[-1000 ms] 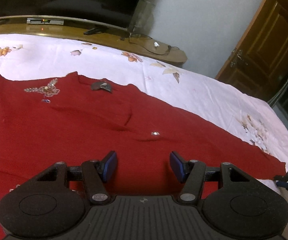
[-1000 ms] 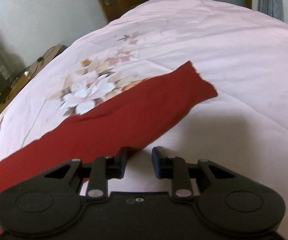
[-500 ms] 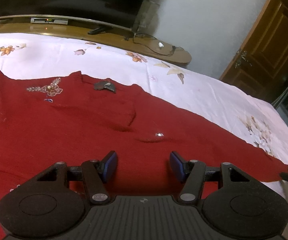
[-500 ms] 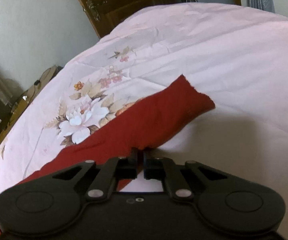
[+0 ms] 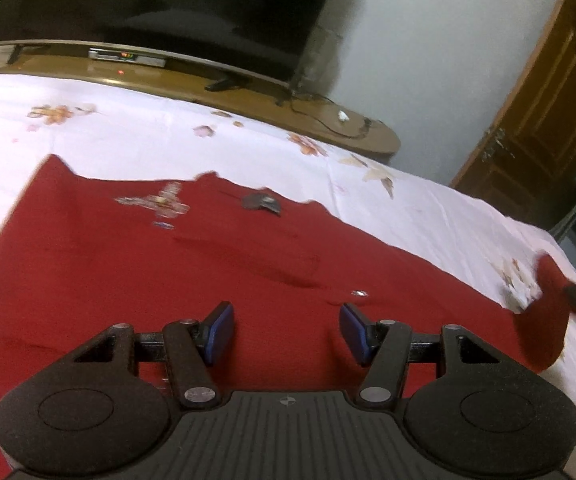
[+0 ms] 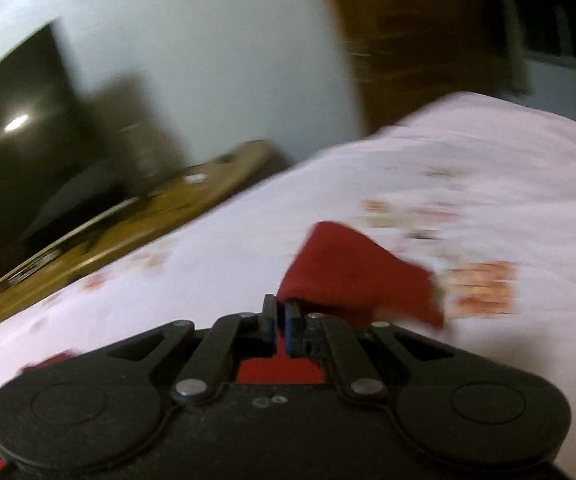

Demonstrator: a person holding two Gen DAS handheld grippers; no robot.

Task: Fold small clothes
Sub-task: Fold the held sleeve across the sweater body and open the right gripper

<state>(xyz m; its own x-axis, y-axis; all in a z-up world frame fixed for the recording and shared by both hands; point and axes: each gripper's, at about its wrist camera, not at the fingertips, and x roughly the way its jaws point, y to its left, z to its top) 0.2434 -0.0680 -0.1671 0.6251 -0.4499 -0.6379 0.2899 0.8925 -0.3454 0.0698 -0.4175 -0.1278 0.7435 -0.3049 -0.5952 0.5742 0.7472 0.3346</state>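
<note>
Right tool (image 6: 279, 314) pinches the red knit garment's sleeve end (image 6: 352, 268), which trails left toward the spread, empty left tool (image 5: 285, 334).

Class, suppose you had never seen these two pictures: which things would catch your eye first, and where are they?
The red garment dominates, spread across the white floral bedsheet. The right gripper is shut on the garment's sleeve end, raised off the sheet. The open left gripper hovers over the red cloth, with a dark television behind.
</note>
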